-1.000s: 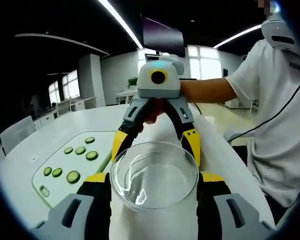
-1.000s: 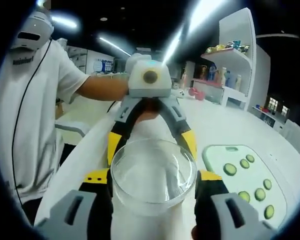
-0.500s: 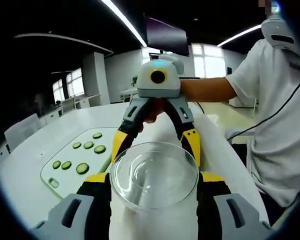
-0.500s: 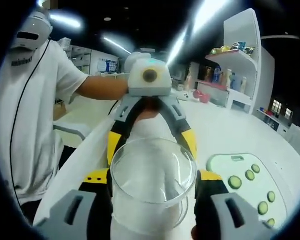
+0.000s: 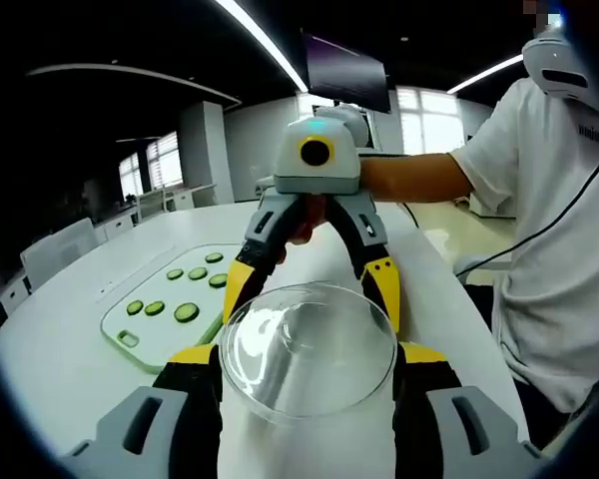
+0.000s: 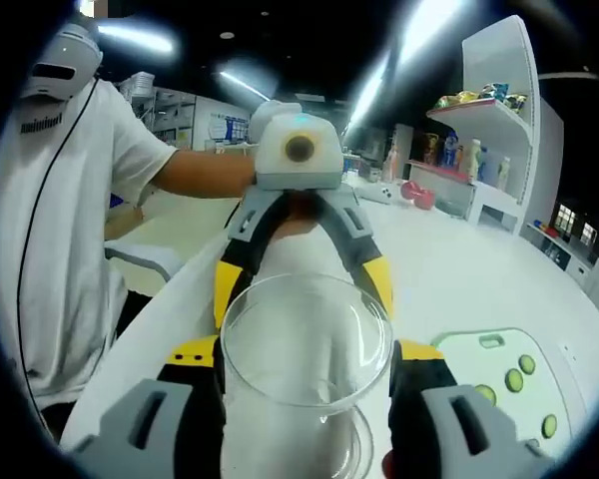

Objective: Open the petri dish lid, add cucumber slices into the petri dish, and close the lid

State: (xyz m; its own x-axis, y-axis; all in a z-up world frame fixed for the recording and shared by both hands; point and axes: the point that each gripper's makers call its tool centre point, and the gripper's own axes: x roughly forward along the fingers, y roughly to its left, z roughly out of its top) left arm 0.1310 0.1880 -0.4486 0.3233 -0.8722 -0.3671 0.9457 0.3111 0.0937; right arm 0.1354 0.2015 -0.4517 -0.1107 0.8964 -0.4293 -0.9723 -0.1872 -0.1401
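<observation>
A clear glass petri dish point(image 5: 307, 351) sits between the jaws of my left gripper point(image 5: 307, 371), which is shut on it. My right gripper point(image 5: 312, 284) faces it from across and reaches the far rim. In the right gripper view my right gripper point(image 6: 304, 371) is shut on the glass lid point(image 6: 304, 334), which is raised, and a lower glass rim point(image 6: 351, 447) shows beneath it. My left gripper point(image 6: 301, 284) faces it from across. Several cucumber slices point(image 5: 187, 312) point(image 6: 514, 380) lie on a pale green cutting board point(image 5: 130, 324) point(image 6: 474, 371).
A white table point(image 5: 70, 369) carries everything. The person point(image 5: 549, 200) point(image 6: 50, 200) in a white shirt stands close beside the grippers. A white shelf point(image 6: 489, 100) with bottles and small items stands beyond the table. White chairs point(image 5: 60, 249) line the far side.
In the right gripper view the lid has risen off the dish, whose lower rim now shows under it. Both views have shifted. The cutting board sits higher in the left gripper view and lower in the right.
</observation>
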